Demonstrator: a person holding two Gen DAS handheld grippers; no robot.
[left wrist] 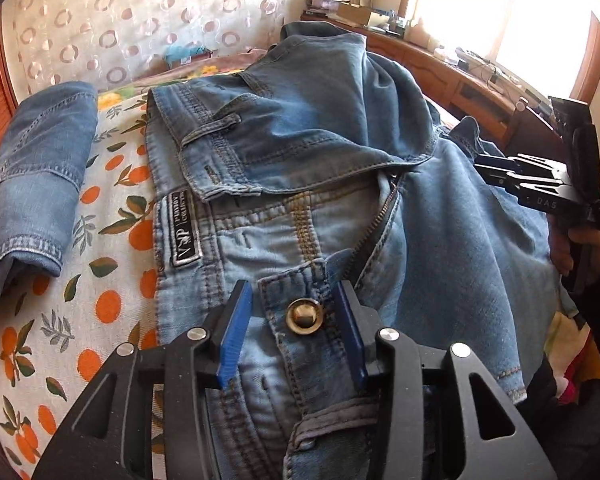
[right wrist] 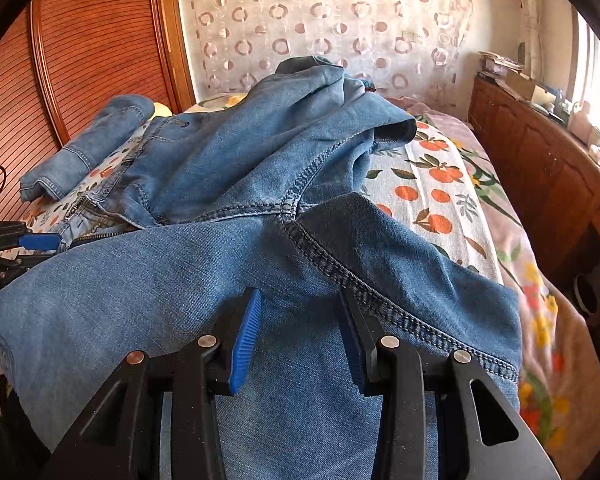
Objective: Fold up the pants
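Observation:
Light blue jeans [left wrist: 300, 152] lie crumpled on the bed, waistband toward me, zipper open. My left gripper [left wrist: 294, 312] is open, its blue pads either side of the brass button [left wrist: 305, 316] on the waistband. In the right wrist view the jeans [right wrist: 240, 168] spread across the bed with one leg draped forward. My right gripper [right wrist: 300, 320] is open over the leg fabric beside the crotch seam [right wrist: 340, 268]. The right gripper also shows in the left wrist view [left wrist: 488, 172], at the jeans' right side.
A folded pair of jeans [left wrist: 32, 184] lies at the left on the orange-print bedspread [left wrist: 100, 280]; it also shows in the right wrist view [right wrist: 88, 148]. A wooden headboard [right wrist: 80, 52] stands at the left. A wooden dresser [right wrist: 540, 168] runs along the right under the window.

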